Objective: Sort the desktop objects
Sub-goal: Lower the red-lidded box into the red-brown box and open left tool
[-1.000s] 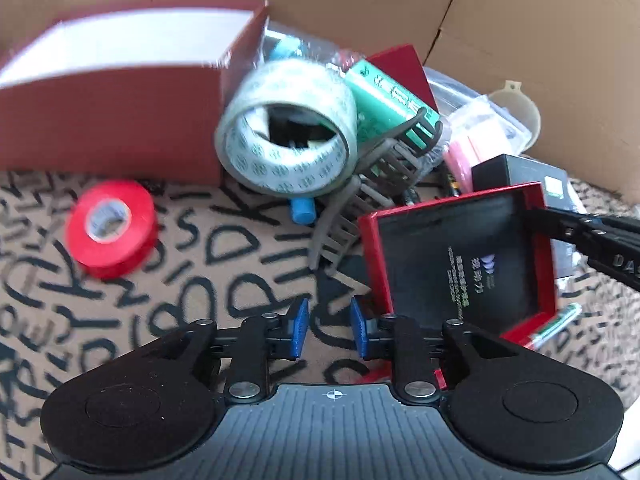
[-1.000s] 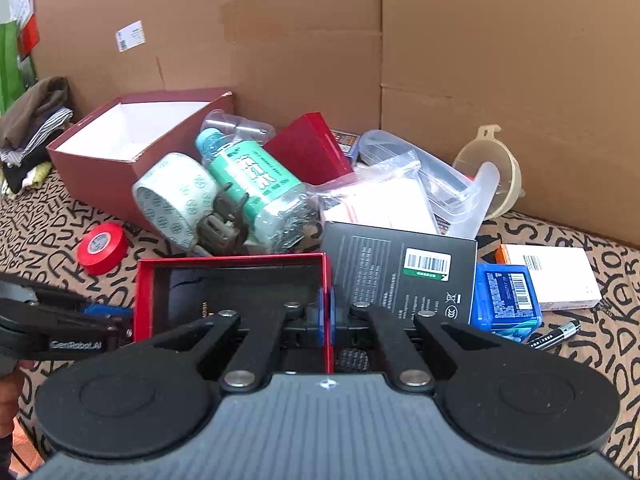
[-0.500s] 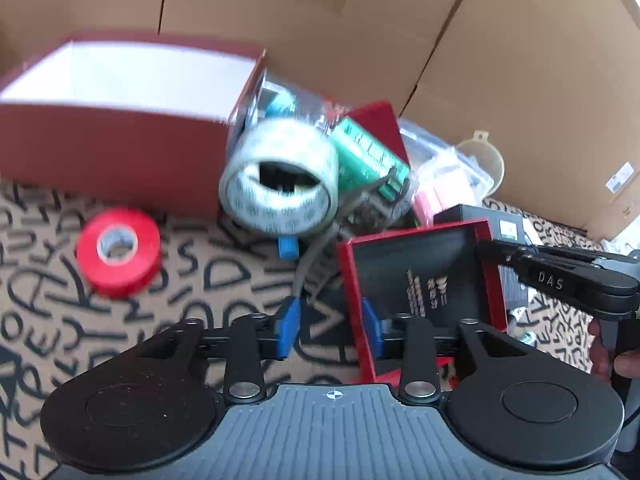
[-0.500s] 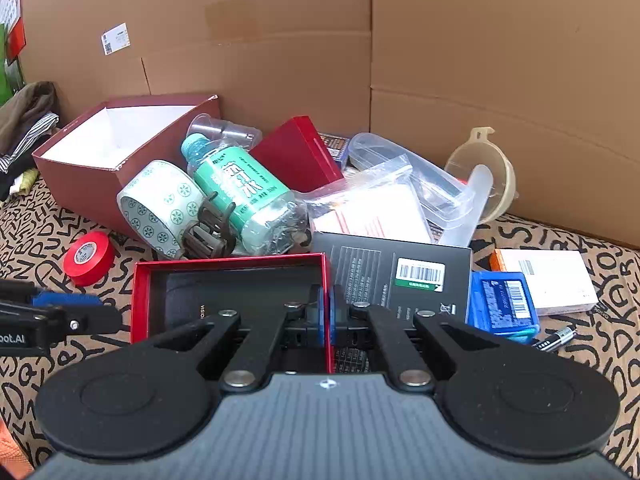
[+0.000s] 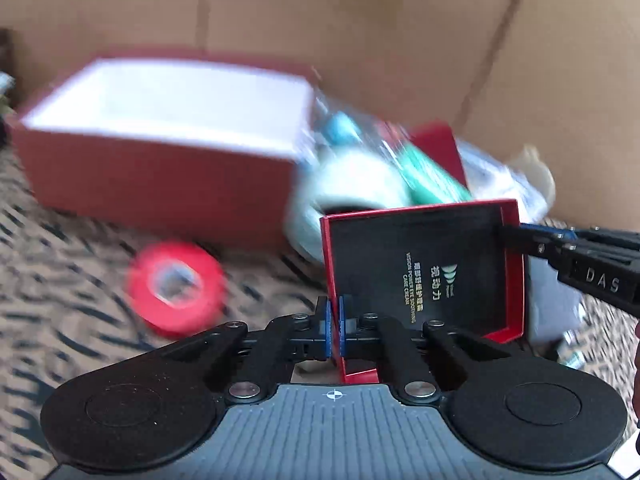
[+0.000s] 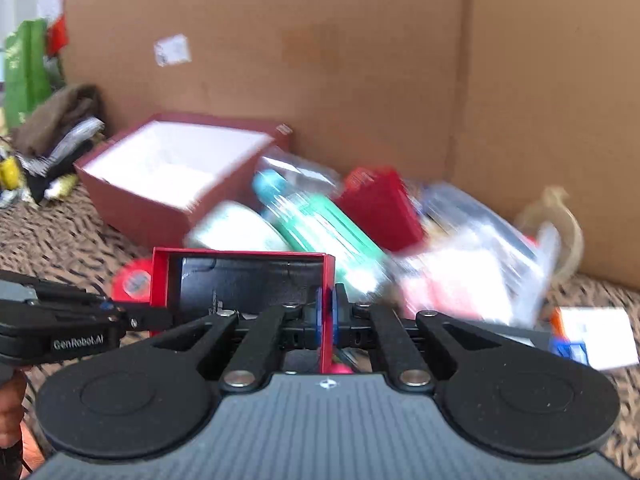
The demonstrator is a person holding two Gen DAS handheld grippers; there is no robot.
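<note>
Grippers share 1 load: left gripper and right gripper each pinch opposite walls of the red tray, lifted level in front of the open maroon box, probably its destination.

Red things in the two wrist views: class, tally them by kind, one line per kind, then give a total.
Red tape roll: 1
Red-rimmed shallow tray with black lining, clamped by the left gripper and the right gripper: 1
Big dark red open box: 1
Small red box in the pile: 1
Total: 4
</note>
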